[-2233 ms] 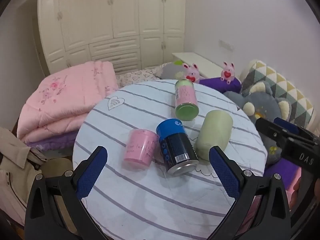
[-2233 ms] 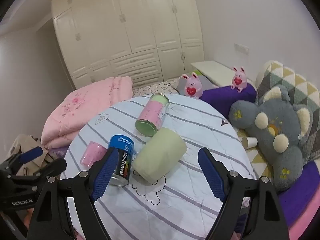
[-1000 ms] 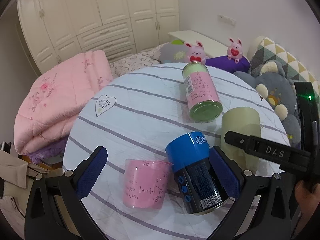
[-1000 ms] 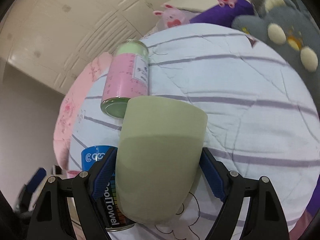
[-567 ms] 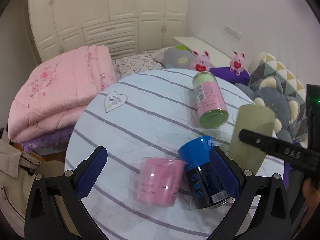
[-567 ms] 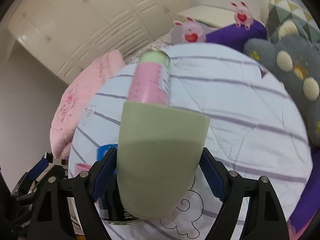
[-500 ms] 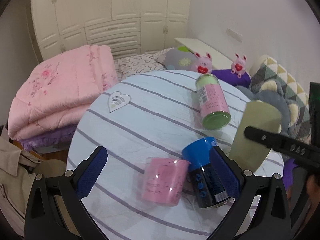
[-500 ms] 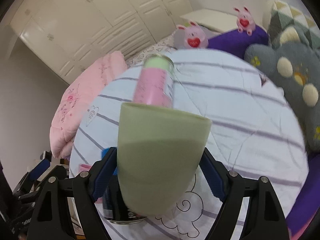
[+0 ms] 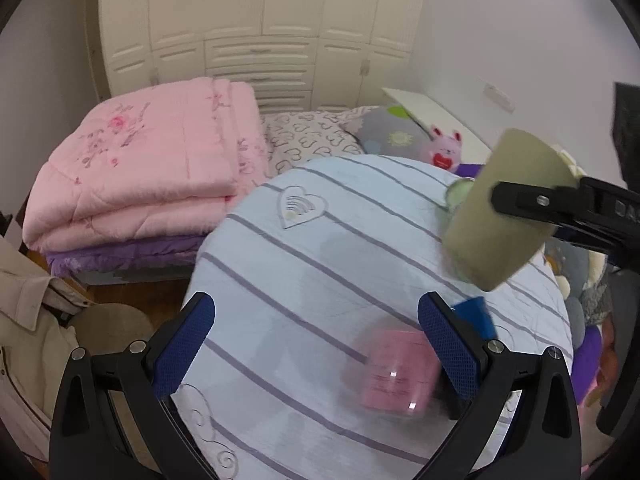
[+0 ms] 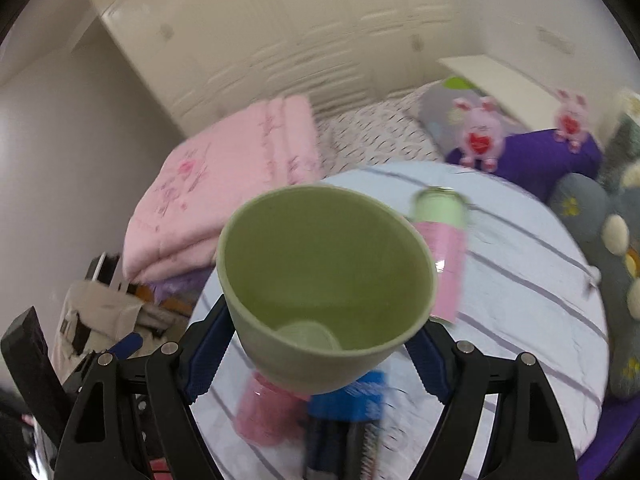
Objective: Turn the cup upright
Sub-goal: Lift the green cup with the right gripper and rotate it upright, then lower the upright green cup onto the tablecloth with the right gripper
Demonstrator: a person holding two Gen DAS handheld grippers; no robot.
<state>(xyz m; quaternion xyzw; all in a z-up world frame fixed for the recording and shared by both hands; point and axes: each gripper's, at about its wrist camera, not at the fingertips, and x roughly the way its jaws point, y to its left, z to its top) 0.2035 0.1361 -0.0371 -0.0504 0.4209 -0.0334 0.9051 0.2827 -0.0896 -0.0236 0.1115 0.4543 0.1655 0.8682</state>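
Striped table [image 9: 320,264], blurred pink cup [image 9: 396,380]

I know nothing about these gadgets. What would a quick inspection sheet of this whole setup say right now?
Surface: round table in striped white cloth.
Job's things: pale green plastic cup, lifted off the table, tilted, mouth towards the right camera.
Clutter: translucent pink cup, blue can, pink-and-green canister, both cans lying down.
Grippers: right hand-held gripper clamps the green cup; left hand-held gripper open, empty.
Cables: nothing seen.
Surroundings: folded pink quilt, white wardrobe, pink plush bunnies, grey plush toy.
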